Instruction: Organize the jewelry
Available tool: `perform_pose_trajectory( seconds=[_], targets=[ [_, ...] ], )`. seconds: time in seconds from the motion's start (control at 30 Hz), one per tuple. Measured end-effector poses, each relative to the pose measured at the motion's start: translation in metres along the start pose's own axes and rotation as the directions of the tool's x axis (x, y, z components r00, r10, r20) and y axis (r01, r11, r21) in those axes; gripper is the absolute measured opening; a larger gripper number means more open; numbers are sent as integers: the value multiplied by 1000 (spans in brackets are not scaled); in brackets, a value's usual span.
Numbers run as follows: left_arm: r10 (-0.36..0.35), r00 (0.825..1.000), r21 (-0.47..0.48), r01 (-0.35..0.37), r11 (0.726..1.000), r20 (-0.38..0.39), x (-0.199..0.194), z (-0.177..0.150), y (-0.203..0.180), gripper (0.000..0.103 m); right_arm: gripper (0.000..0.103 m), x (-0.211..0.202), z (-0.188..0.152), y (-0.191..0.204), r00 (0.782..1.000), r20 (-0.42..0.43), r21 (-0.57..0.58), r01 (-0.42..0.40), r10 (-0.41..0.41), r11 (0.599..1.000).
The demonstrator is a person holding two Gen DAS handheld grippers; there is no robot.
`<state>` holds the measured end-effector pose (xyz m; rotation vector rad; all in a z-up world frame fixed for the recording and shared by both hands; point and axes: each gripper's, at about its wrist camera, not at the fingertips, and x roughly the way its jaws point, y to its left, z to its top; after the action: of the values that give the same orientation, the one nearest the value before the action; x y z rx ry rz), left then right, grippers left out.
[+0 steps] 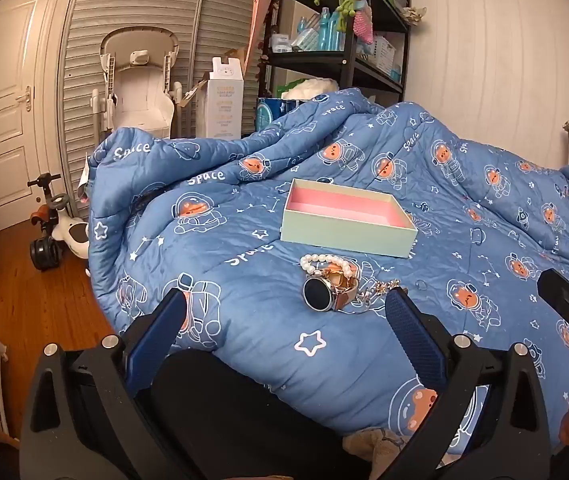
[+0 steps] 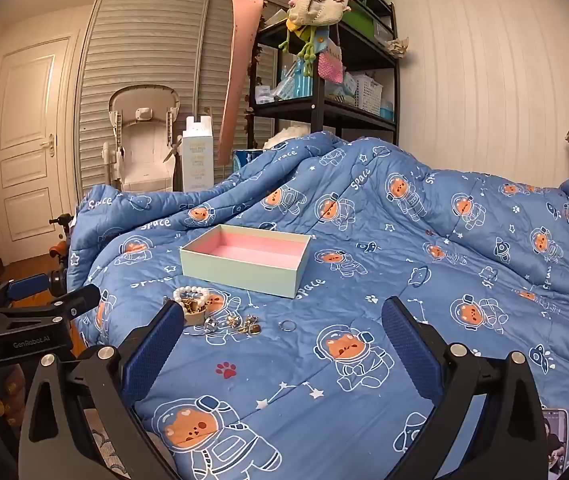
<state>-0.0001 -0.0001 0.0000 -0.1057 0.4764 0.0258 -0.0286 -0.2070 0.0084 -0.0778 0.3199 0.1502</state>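
Black left gripper (image 1: pixel 286 312) and right gripper (image 2: pixel 282 322), blue ribbed jaws, silver screws.

Both wrist views low over blue space-print quilt (image 1: pixel 244 280), facing shelving; shared: open mint cardboard box (image 1: pixel 348 232) (image 2: pixel 244 266), left view nearer.

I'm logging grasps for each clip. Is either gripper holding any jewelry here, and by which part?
Nothing is held. The left gripper and right gripper are both open above the quilt.
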Motion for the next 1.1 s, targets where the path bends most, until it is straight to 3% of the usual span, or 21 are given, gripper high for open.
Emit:
perform_pose_trajectory(
  seconds=[1.1],
  targets=[
    [-8, 1000, 8, 8, 1000, -12, 2, -1, -1, 98, 97, 1, -1, 0, 1000, -3, 1, -1, 1, 1000]
  ],
)
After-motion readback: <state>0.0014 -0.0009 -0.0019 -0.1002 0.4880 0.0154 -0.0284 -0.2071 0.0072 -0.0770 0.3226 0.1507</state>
